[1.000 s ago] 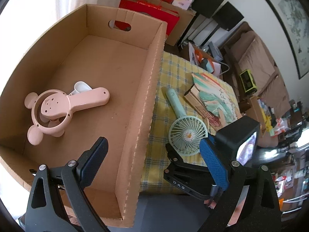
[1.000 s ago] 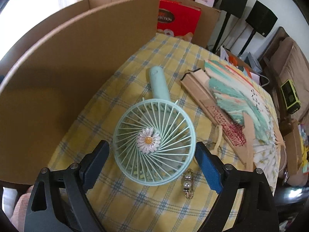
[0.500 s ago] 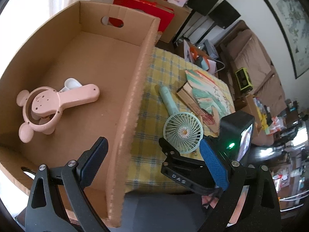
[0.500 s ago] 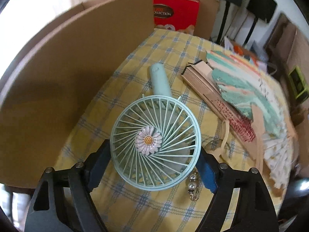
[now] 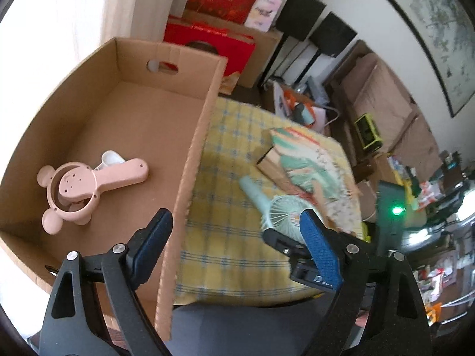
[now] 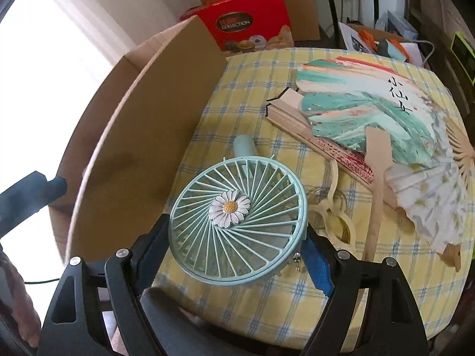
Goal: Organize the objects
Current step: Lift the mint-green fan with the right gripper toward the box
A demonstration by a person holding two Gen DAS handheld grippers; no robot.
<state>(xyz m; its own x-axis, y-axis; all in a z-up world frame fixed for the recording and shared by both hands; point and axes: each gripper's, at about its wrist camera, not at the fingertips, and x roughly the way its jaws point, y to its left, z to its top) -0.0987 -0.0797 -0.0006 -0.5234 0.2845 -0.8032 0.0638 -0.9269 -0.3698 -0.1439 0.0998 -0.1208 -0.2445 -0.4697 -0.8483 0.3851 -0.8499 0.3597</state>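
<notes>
A mint handheld fan (image 6: pixel 237 222) with a daisy centre is gripped by its round head in my right gripper (image 6: pixel 234 252), lifted and tilted above the yellow checked cloth (image 6: pixel 261 95). It also shows in the left wrist view (image 5: pixel 282 210). My left gripper (image 5: pixel 237 246) is open and empty, straddling the right wall of the cardboard box (image 5: pixel 193 160). A pink bear-eared fan (image 5: pixel 86 187) lies inside the box at the left, over a small white object (image 5: pixel 111 160).
Folding paper fans (image 6: pixel 371 118) lie spread on the cloth at the right, with a cream keyring piece (image 6: pixel 335 216) beside them. Red gift boxes (image 6: pixel 246 26) stand behind the table. A sofa (image 5: pixel 386 101) and clutter fill the right side.
My right gripper has shut on the mint fan's head and lifted it off the cloth. My left gripper has pulled back and risen, so the box looks farther away.
</notes>
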